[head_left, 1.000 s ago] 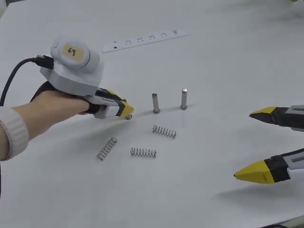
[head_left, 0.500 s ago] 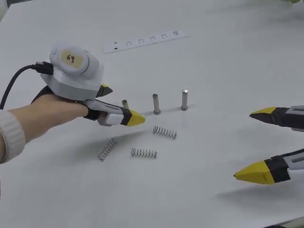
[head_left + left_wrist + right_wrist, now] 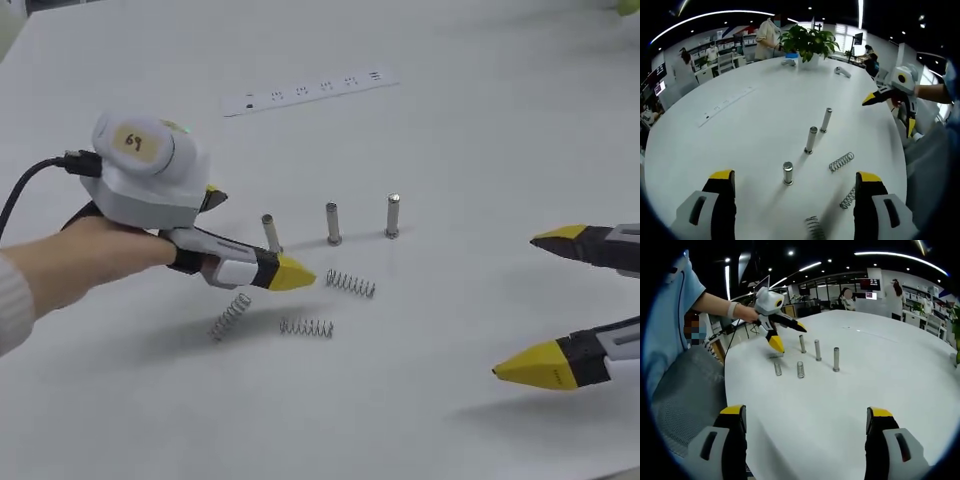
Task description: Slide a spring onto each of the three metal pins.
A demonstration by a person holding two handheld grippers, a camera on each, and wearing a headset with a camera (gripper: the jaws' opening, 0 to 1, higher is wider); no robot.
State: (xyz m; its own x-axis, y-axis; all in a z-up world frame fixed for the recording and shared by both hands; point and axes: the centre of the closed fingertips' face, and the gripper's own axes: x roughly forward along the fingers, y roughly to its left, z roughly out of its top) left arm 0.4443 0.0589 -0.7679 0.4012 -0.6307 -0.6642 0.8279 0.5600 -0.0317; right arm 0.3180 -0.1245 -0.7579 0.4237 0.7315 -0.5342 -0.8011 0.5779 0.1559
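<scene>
Keeping both claws spread apart, I have the left gripper straddling the end pin without touching it, and the right gripper empty, well off to the right of the pin row. The other two pins stand upright beside it, and three springs lie flat on the white table just in front of the row.

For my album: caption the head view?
Open left tool beside three bare pins, three springs lying loose on the table.
</scene>
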